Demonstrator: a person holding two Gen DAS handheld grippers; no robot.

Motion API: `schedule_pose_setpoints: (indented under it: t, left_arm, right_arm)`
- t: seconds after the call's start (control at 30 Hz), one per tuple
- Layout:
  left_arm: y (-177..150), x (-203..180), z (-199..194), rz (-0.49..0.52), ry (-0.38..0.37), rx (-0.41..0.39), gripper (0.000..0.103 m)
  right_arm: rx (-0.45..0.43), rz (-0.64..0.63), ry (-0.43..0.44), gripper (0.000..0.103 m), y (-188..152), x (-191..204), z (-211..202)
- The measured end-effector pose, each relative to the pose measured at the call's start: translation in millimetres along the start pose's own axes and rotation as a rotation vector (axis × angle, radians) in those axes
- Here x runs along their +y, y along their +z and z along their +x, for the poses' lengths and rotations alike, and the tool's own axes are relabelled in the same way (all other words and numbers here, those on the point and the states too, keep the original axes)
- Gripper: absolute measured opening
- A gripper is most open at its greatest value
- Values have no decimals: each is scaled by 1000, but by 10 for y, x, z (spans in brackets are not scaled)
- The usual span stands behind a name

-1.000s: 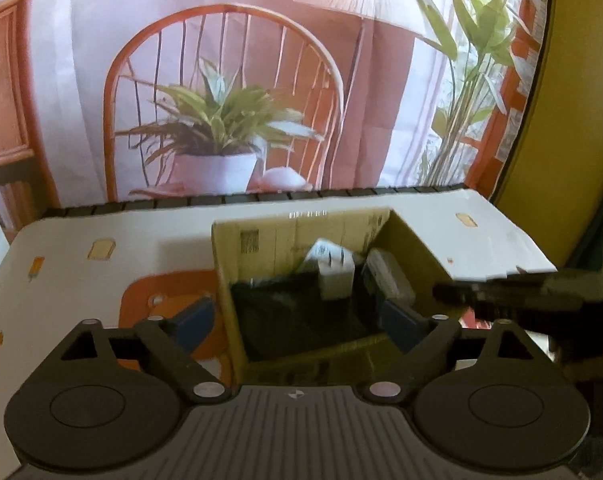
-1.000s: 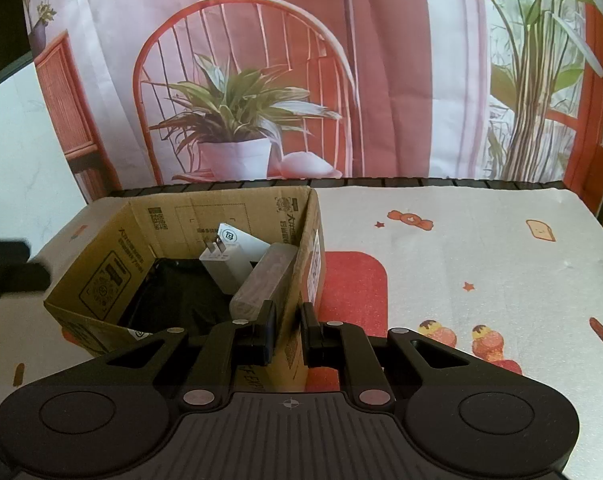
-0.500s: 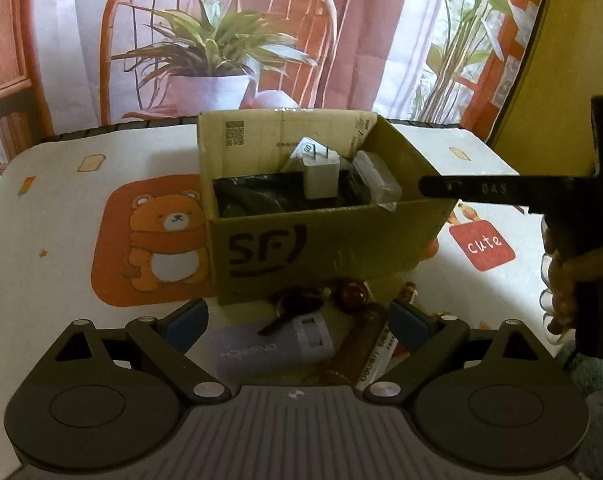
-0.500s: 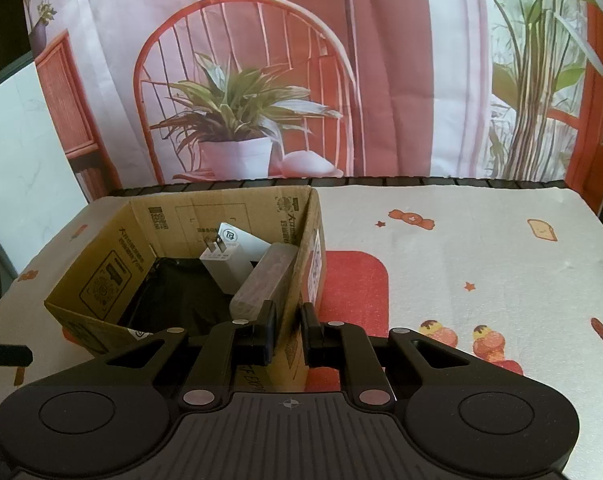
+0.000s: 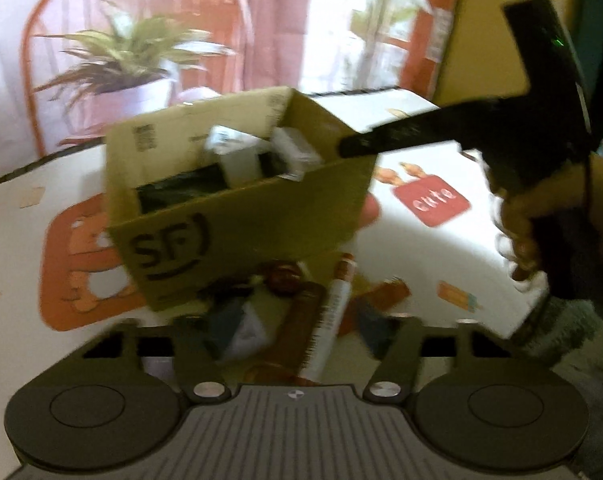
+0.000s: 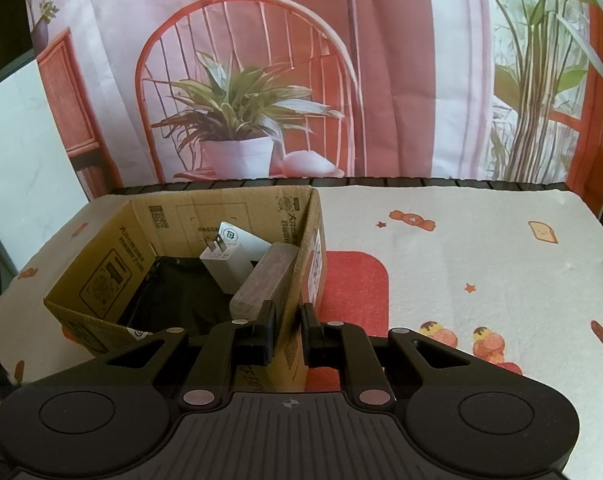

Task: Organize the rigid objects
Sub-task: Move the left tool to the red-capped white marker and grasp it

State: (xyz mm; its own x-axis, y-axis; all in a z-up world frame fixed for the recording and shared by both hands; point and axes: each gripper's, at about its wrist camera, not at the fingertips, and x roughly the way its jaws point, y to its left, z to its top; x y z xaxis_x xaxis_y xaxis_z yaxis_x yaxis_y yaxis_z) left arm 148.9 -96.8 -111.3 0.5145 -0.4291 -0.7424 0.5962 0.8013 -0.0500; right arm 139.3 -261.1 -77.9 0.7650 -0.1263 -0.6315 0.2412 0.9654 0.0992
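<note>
A brown cardboard box [image 5: 237, 216] marked SF stands on the table; it also shows in the right wrist view [image 6: 101, 280]. Inside are a white plug charger [image 6: 225, 258], a brownish block [image 6: 265, 280] and something black. My right gripper [image 6: 288, 332] is shut on the box's right wall and shows from the side in the left wrist view [image 5: 421, 132]. My left gripper [image 5: 297, 328] is open above loose items in front of the box: a white-and-orange tube [image 5: 333, 312], a brown tube [image 5: 297, 340], a dark round thing [image 5: 281, 276] and a pale card [image 5: 245, 332].
The patterned tablecloth [image 6: 481, 264] covers the table, with a red patch [image 6: 353, 280] right of the box. A printed backdrop with a chair and plants hangs behind. The table's right edge and a yellow wall lie to the right in the left wrist view.
My left gripper has pulled back from over the box and dropped toward the loose items in front of it; its view is now tilted and blurred. The right gripper has stayed on the box wall.
</note>
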Motion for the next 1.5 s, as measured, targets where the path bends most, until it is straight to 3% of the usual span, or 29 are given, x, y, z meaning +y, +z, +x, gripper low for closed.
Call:
schedule_pose_setpoints:
  t: [0.03, 0.2, 0.43, 0.77, 0.97, 1.5]
  left_arm:
    - [-4, -12, 15, 8, -19, 7, 35]
    - [-41, -71, 136, 39, -81, 48, 28]
    - [-54, -95, 358, 69, -79, 118, 25]
    - [16, -83, 483, 74, -89, 127, 24]
    - [-7, -103, 608, 66, -98, 183, 24]
    - [-9, -73, 594, 41, -92, 164, 16]
  right_arm:
    - [0, 0, -1, 12, 3, 1, 3]
    - [0, 0, -1, 12, 3, -1, 1]
    - [0, 0, -1, 12, 0, -4, 1]
    - [0, -1, -2, 12, -1, -4, 2]
    - [0, 0, 0, 12, 0, -4, 2]
    - [0, 0, -1, 13, -3, -3, 1]
